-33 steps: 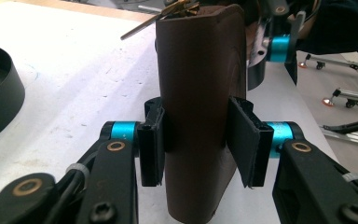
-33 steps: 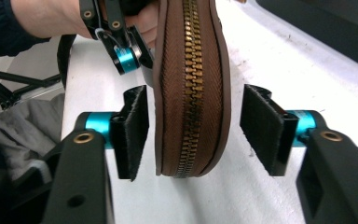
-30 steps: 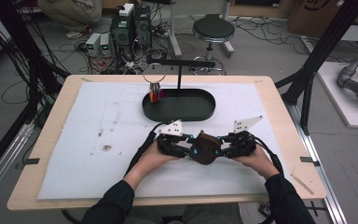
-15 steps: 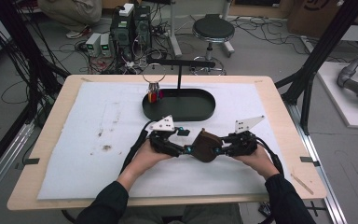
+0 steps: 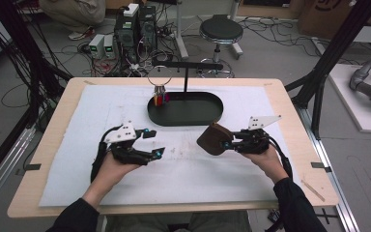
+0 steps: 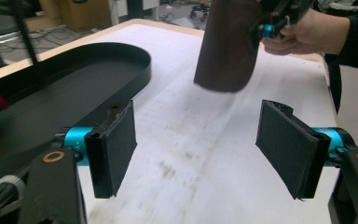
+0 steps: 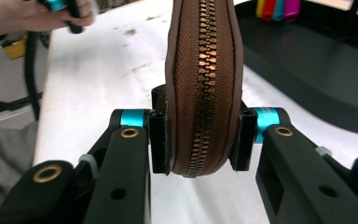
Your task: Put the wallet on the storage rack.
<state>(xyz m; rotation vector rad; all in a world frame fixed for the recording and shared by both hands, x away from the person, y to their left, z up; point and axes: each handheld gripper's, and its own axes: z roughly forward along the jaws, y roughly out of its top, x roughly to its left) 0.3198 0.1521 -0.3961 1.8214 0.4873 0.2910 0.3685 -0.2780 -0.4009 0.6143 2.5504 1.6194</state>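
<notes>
Two black pads of the right gripper press on the flat sides of a brown zip pouch, which stands on edge between them with its brass zipper facing the camera that rides on that gripper. In the high view the same right gripper holds the pouch out toward the middle of the table, lifted off the white mat (how far off, I cannot tell). The person's right hand grips the tool from behind, its dark sleeve running to the bottom edge.

Well apart from it, the left gripper has its jaws spread wide with nothing between the pads; they have just been opening. Bare, faintly stained mat shows through the gap, and beyond it the pouch hangs in the other gripper. From above, the left gripper lies to the left of the pouch, carried by the left hand.

Behind both tools sits a black oval tray, just short of the table's far edge. A thin black stand rises at its rear, and a wire ring with coloured tags hangs from it over the tray's left end. The wooden table frames the mat on every side.
</notes>
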